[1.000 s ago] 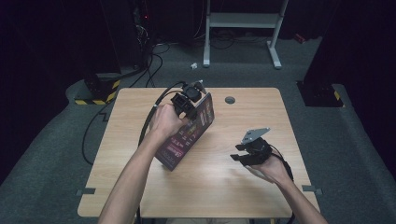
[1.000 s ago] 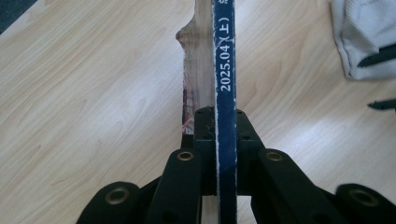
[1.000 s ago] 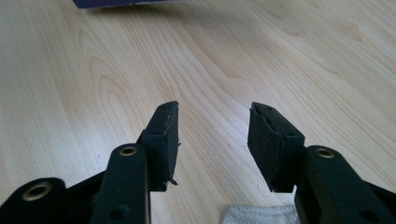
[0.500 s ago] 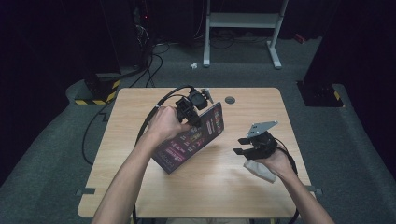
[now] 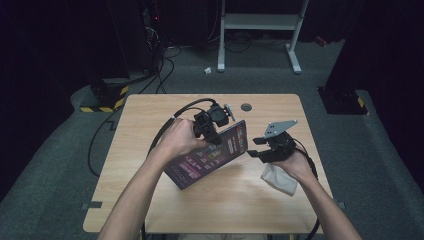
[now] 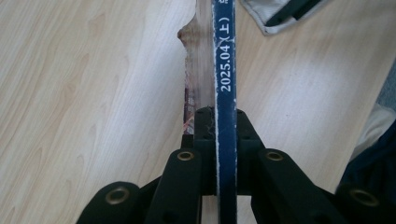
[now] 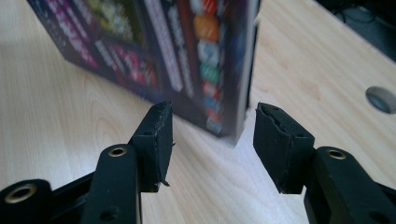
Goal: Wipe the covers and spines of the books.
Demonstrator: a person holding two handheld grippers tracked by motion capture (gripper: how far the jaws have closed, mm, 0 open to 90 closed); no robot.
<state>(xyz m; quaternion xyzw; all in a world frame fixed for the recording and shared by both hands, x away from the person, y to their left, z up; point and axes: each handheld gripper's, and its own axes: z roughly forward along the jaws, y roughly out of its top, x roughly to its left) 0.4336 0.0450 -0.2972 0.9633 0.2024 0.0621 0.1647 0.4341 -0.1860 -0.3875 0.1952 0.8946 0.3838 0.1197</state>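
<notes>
The magazine (image 5: 210, 157) is held tilted above the wooden surface (image 5: 150, 120), its spine clamped by the left gripper (image 5: 212, 132), whose fingers are closed tight on it. The right gripper (image 5: 257, 147) is poised at its free corner, fingers (image 7: 156, 135) just opened, nothing pinched. A white cloth (image 5: 279, 178) lies beneath. The pages could be bent or the corner missed if closure is mistimed.

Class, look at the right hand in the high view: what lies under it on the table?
A pale cloth lies on the wooden table, jutting from beneath the right hand. The hand covers the cloth's upper edge, so its full outline cannot be seen.
</notes>
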